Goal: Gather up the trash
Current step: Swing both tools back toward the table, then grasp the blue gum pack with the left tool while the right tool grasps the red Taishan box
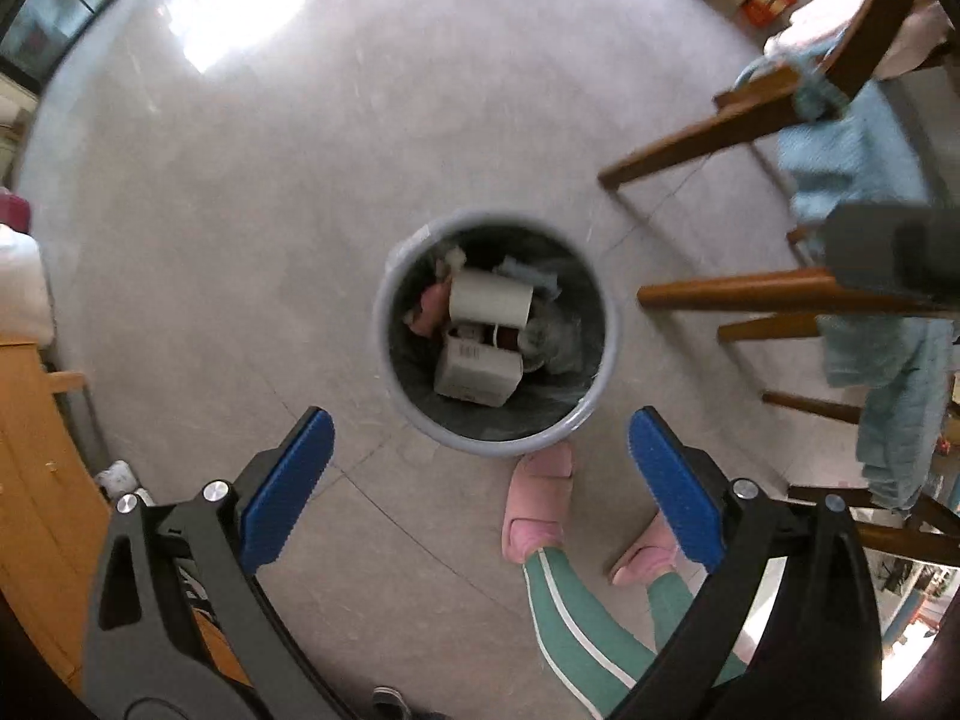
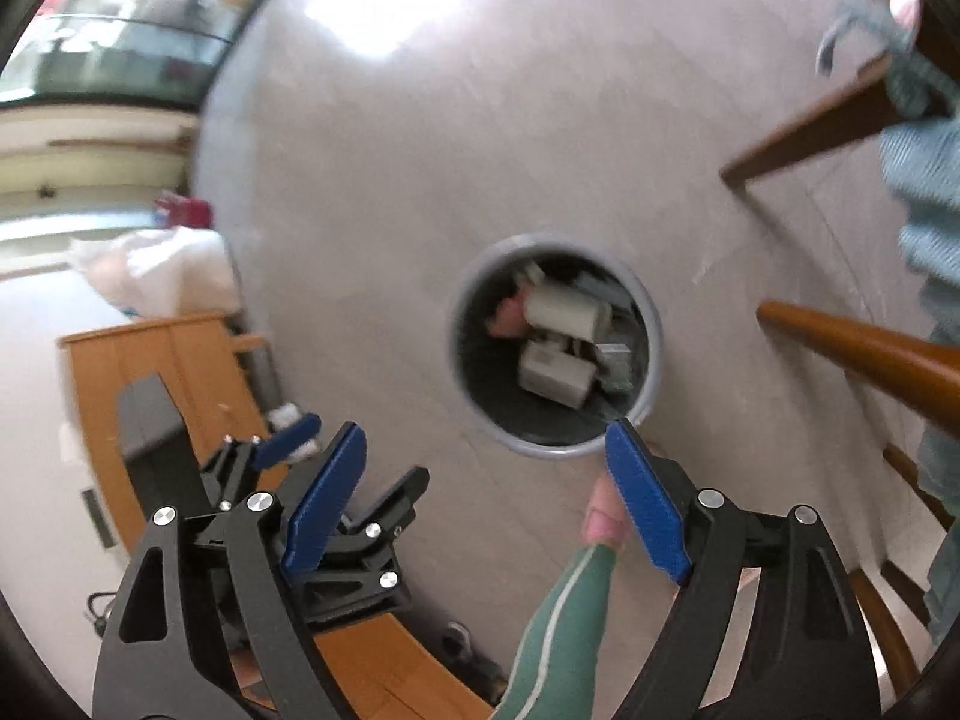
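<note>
A round grey trash bin stands on the floor, directly below my left gripper. In it lie a white tube-like cup, a white carton, something pink and crumpled wrappers. The left gripper is open, its blue pads spread wide with nothing between them. In the right wrist view the bin sits ahead and below, with the same cup and carton blurred. My right gripper is open and empty. The left gripper's fingers show behind its left pad.
Brown wooden chair legs with a light blue towel stand right of the bin. A person's pink slippers and green trouser legs are just near the bin. At the left are an orange wooden cabinet and a white bag.
</note>
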### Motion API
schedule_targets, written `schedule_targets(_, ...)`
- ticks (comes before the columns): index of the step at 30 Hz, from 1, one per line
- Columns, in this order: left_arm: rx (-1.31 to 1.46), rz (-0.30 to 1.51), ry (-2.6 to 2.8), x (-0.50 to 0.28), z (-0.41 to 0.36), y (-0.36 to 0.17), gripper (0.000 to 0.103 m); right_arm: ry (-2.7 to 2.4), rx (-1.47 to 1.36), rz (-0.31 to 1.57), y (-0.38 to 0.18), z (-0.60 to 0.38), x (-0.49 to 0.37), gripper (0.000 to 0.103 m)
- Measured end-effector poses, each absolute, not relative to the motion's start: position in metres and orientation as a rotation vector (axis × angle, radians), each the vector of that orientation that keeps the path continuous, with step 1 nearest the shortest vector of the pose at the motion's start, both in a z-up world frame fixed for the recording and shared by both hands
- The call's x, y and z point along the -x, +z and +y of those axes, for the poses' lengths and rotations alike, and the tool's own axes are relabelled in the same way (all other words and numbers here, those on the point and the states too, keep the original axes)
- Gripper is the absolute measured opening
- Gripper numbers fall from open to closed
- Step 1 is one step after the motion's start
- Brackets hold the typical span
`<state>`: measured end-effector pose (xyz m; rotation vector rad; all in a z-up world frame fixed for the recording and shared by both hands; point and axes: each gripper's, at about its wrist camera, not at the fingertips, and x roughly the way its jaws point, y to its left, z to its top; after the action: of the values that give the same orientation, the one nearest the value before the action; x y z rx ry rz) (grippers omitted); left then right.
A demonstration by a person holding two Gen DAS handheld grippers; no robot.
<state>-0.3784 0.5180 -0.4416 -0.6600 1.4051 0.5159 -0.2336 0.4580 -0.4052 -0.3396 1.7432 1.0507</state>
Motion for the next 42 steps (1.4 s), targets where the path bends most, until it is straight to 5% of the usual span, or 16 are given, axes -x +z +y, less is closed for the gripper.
schedule_targets(9, 0.444, 1.199, 0.417, 0.333, 0.464, -0.219, 0.096, 1.146, 0.029, 1.389, -0.171, 0.351, 0.177, 0.083)
schedule_targets(15, 0.383, 1.135, 0.164, 0.252, 0.376, -0.152, 0.096, 0.879, -0.058, 1.223, -0.099, 0.202, 0.128, 0.085)
schedule_targets(27, 0.040, 1.155, -0.287, 0.117, 0.180, -0.134, 0.096, 0.267, -0.424, 1.247, -0.122, -0.058, 0.096, 0.085)
schedule_targets(42, -0.097, 1.259, -0.373, 0.058, 0.115, -0.175, 0.096, 0.163, -0.570, 1.335, -0.173, -0.080, 0.079, 0.078)
